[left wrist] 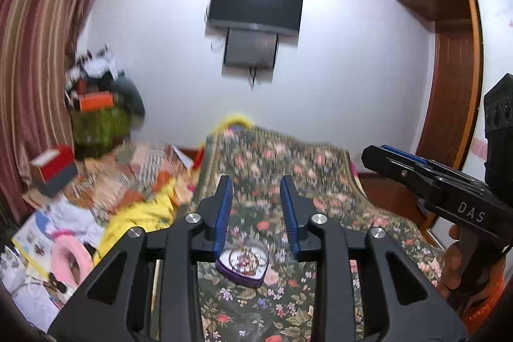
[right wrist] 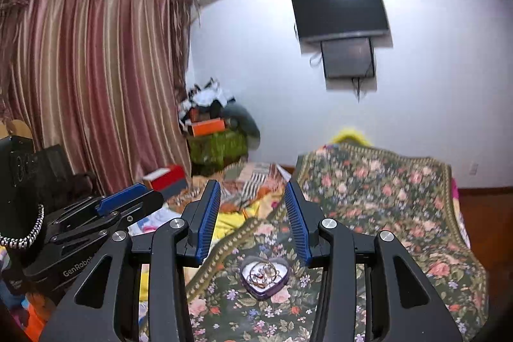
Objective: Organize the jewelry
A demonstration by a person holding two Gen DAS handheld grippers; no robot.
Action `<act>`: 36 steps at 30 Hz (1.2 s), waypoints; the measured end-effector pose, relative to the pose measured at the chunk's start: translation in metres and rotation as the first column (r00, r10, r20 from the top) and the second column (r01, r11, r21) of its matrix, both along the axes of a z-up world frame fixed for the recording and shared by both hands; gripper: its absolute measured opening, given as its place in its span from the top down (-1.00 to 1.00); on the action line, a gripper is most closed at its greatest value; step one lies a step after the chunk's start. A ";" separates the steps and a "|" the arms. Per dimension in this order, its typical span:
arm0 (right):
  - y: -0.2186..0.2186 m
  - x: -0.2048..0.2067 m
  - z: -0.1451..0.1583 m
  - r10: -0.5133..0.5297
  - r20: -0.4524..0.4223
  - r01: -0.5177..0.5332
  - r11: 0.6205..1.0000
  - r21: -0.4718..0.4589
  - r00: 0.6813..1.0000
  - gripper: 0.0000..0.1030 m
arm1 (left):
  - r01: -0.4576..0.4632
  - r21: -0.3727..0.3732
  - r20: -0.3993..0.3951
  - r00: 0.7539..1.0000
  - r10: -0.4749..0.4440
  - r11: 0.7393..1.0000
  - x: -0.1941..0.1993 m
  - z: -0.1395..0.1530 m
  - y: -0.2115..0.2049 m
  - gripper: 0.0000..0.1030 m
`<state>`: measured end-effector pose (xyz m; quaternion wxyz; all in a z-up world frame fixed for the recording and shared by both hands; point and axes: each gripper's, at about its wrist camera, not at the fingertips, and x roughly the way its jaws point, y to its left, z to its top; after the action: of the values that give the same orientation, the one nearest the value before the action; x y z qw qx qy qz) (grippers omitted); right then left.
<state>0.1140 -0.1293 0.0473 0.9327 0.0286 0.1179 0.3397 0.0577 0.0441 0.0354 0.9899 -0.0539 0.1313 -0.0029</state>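
A purple heart-shaped tin [left wrist: 242, 265] with gold rings and bracelets inside sits on the floral bedspread [left wrist: 272, 169]. It also shows in the right wrist view [right wrist: 264, 277]. My left gripper [left wrist: 256, 186] is open and empty, raised above and behind the tin. My right gripper [right wrist: 253, 189] is open and empty, also held above the tin. The right gripper shows at the right of the left wrist view [left wrist: 378, 154]. The left gripper shows at the left of the right wrist view [right wrist: 134, 197]. A black necklace bust with a silver chain [right wrist: 22, 233] stands at far left.
A cluttered patterned and yellow blanket [left wrist: 138, 191] lies left of the bedspread. A red box [left wrist: 54, 165] and piled items [left wrist: 99, 104] sit by the striped curtain [right wrist: 96, 85]. A television [left wrist: 256, 5] hangs on the wall. A wooden wardrobe [left wrist: 449, 60] stands right.
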 end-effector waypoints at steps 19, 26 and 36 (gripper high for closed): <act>-0.022 -0.042 0.008 -0.174 0.087 0.173 0.985 0.025 0.981 -0.93 | -0.134 0.073 0.148 0.981 0.122 0.988 -0.072 0.021 -0.027 -0.79; -0.025 -0.048 0.006 -0.190 0.097 0.190 0.982 0.013 0.977 -1.00 | -0.138 0.073 0.145 0.981 0.127 0.988 -0.076 0.021 -0.030 -0.92; -0.034 -0.050 0.001 -0.184 0.082 0.184 0.983 0.014 0.979 -1.00 | -0.140 0.076 0.135 0.982 0.129 0.987 -0.076 0.020 -0.031 -0.93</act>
<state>0.0638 -0.1632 0.0487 0.9641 0.0280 0.0749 0.2533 -0.0188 0.0126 0.0559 0.9956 -0.0202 0.0627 0.0660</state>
